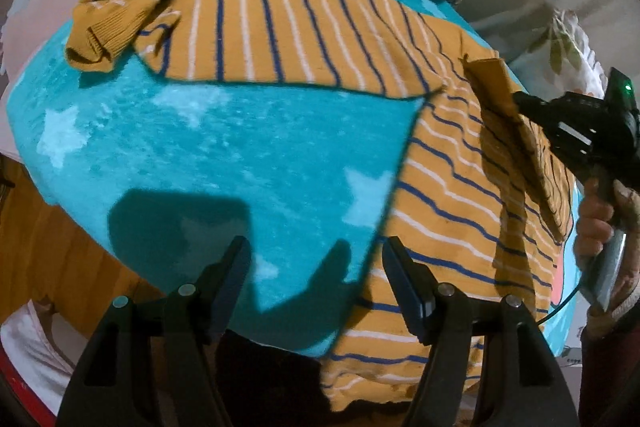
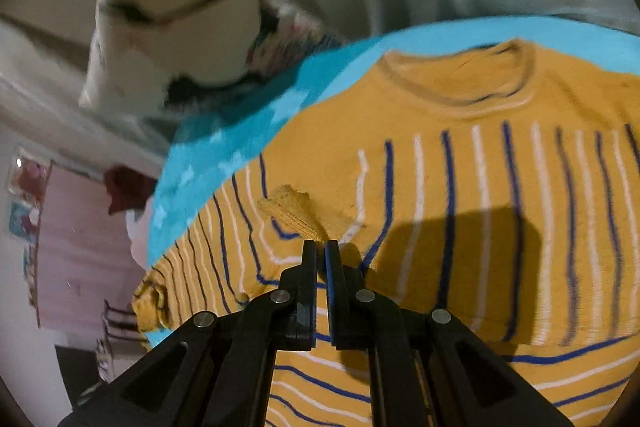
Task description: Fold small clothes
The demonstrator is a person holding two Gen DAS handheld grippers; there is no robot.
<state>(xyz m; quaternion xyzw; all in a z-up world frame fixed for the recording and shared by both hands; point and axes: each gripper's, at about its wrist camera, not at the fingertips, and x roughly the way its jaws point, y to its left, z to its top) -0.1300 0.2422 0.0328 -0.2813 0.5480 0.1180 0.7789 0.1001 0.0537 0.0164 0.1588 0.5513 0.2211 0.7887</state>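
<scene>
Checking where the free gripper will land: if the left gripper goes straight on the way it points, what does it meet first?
Probably the turquoise star blanket, right at the striped shirt edge. The open left gripper holds nothing; depth is unclear.

Teal star-print blanket (image 1: 168, 147) as work surface w/ mustard striped sweater (image 1: 452, 195) spread flat on it.

Black left gripper (image 1: 316, 287), silver screws, black right gripper (image 2: 321, 247), green light
</scene>
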